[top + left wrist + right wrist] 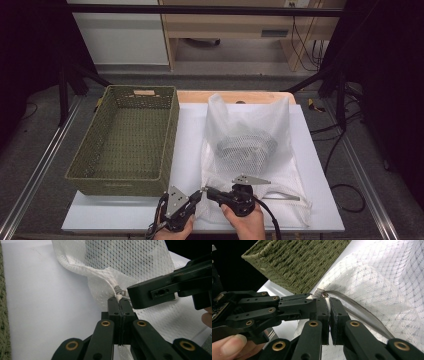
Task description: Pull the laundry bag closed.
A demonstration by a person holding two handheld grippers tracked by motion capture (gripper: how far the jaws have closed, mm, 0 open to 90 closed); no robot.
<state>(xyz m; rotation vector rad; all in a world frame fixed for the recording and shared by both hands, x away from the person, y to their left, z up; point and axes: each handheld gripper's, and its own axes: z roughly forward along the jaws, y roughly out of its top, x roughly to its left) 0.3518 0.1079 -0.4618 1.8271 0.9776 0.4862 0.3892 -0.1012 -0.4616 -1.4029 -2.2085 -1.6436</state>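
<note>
Mesh laundry bag [250, 145], white and see-through, lies flat on the white worktop [190, 135], right of a green woven basket [125, 140] and well inside the worktop's near edge. Something dark and rounded shows through the netting at its middle; what it is cannot be told. A grey zipper [362, 312] runs along the bag's near edge, ending at the corner closest to the person, where the fabric bunches into a small white nub beside a metal zipper pull [119, 292].

Both grippers meet at that corner. In the high view the left gripper [200, 192] comes in from the near left, held in a hand at the bottom edge, and the right gripper [206, 190] reaches in from the right. In the left gripper view the jaws are pressed together, pinching the bunched fabric at the bag's corner just below the pull. In the right gripper view the jaws stand nearly together with a thin slit between them, clamped on the zipper's end at the pull.
</note>
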